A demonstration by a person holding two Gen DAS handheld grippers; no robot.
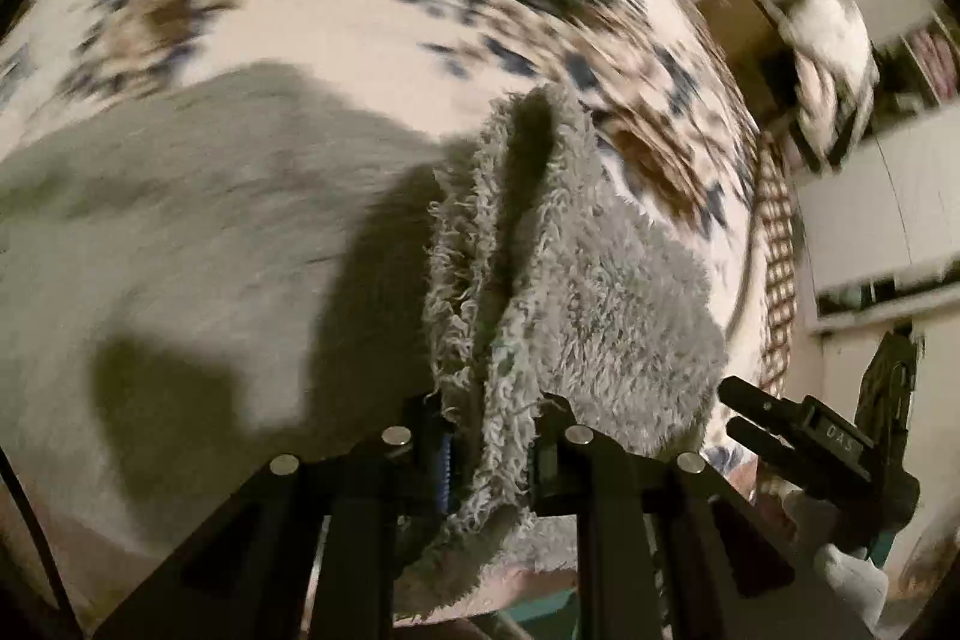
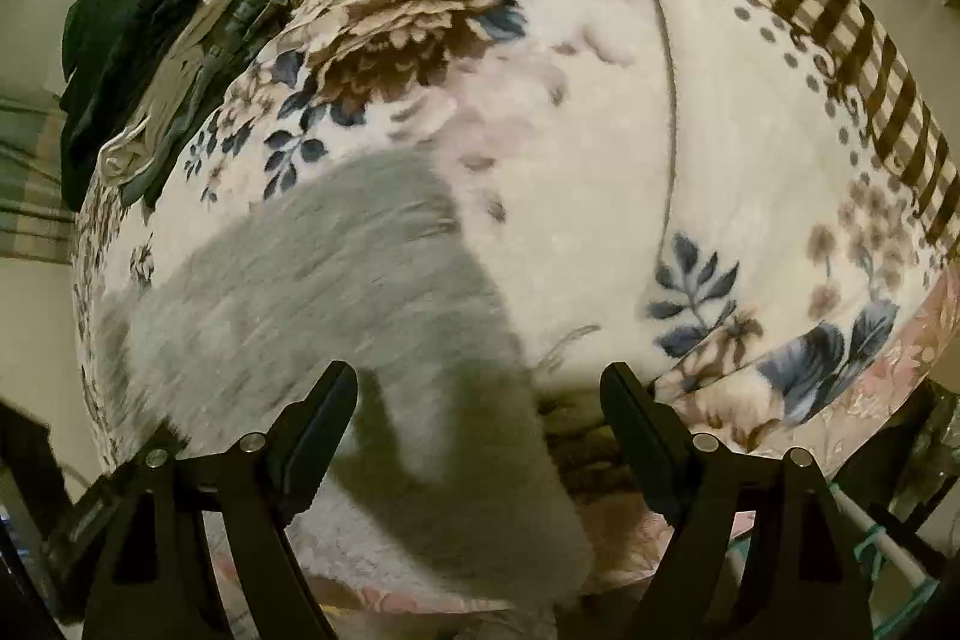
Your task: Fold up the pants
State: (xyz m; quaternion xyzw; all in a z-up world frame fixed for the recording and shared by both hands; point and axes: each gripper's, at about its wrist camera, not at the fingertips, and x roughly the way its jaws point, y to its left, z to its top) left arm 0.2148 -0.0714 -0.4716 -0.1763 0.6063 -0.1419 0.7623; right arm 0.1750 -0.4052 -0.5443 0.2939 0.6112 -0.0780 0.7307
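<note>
Left gripper (image 1: 489,436): jaws closed on a bunched edge of the grey fleece pants (image 1: 528,280). The fabric stands up from the jaws in a doubled fold, pile side out, and the rest trails left across the bed. Right gripper (image 2: 477,436): jaws wide open, nothing between them, hovering over the near end of the same pants (image 2: 336,292). In the left wrist view it shows at the lower right edge, well clear of the fabric.

Handling, my read: thick shaggy fleece, soft, no stiffness at all. It sags and drapes off any single grip point, so one pinch just drags a rope of cloth. Light enough, but bulky; a doubled layer fills the jaws fast. The pile looks grippy rather than slick, so slip is a small risk. More likely it clings to the plush blanket (image 2: 600,160) under it and drags it along.

Where to grab: the right jaws want the matching corner on the same edge the left holds, through all layers, close to the hem or waistband where it's thicker. Then both lift together so the fold line stays straight. Which end the left holds, cuff or waist, I can't tell; the left view is motion-blurred.

Far: a pile of dark clothes (image 2: 156,40) at the bed's far left corner, well apart from the pants.
</note>
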